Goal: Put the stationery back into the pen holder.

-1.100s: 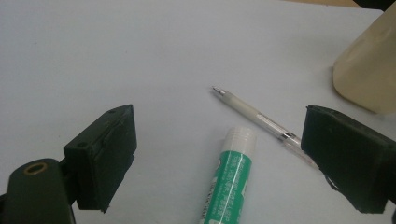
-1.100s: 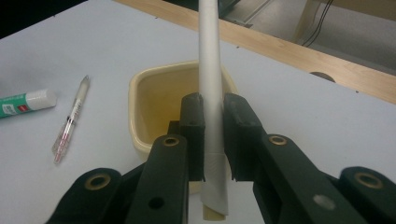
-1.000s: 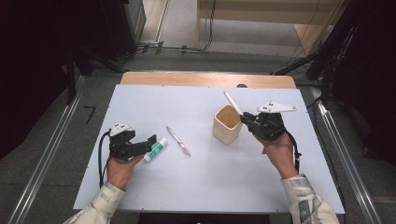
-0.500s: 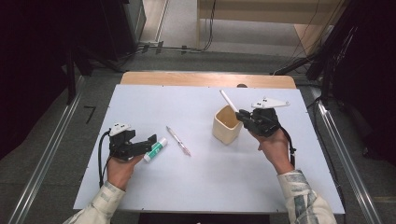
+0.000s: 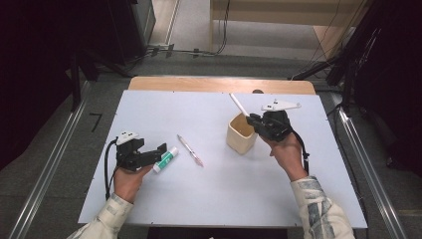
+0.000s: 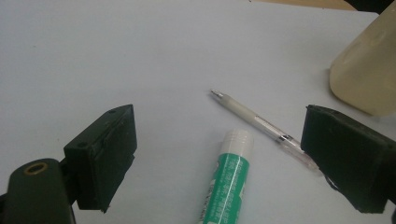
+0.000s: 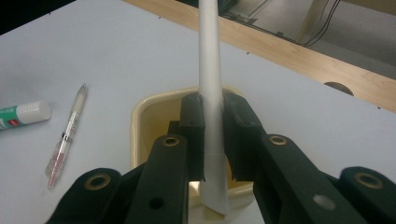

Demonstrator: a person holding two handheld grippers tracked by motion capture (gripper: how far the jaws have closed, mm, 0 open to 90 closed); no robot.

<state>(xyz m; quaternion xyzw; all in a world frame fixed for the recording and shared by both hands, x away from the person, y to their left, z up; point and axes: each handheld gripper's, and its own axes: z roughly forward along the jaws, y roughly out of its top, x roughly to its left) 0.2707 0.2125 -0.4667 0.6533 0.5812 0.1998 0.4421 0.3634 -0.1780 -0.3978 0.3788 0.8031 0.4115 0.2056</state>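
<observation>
Two claws over a white table [image 5: 209, 199], one gripping, one spread wide.
The white stick's [image 7: 210, 88] lower tip is cut off from sight; the right claw [image 7: 214, 135] clamps it above the cream cup [image 5: 241, 134], while the left claw [image 6: 233, 158] straddles the glue stick [image 6: 229, 179] beside a pen [image 6: 261, 123].

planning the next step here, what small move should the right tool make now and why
Probably lower a little and then open. The right tool is shut on the white pen, held tilted with its lower end just over the cup opening, so a short descent should seat it inside before release. The left tool is open around the glue stick and can wait.
</observation>
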